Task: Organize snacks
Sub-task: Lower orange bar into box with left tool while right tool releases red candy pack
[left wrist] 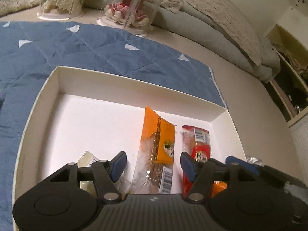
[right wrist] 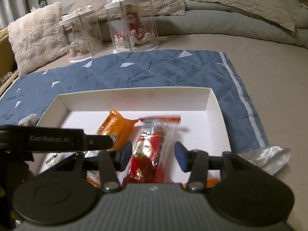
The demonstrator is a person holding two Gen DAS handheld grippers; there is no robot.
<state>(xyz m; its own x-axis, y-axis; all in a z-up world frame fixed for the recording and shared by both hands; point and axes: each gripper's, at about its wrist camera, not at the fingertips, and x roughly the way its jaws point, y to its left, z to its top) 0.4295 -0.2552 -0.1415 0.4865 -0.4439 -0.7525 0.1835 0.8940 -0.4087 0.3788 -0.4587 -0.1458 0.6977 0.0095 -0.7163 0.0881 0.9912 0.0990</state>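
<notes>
Now both claws spread wide over box — left above orange pack, right around red pack.

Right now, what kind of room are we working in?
Most likely a bedroom: the white box of snacks sits on a blue quilt spread over a bed, with pillows at the far end and two plush dolls in clear display cases beside a fluffy cushion.

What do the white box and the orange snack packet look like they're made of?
White box: likely matte cardboard; thin, flat walls with crisp folded corners. Orange snack packet: apparently glossy plastic film, partly clear, with a crimped serrated end, crinkles and light glare.
</notes>
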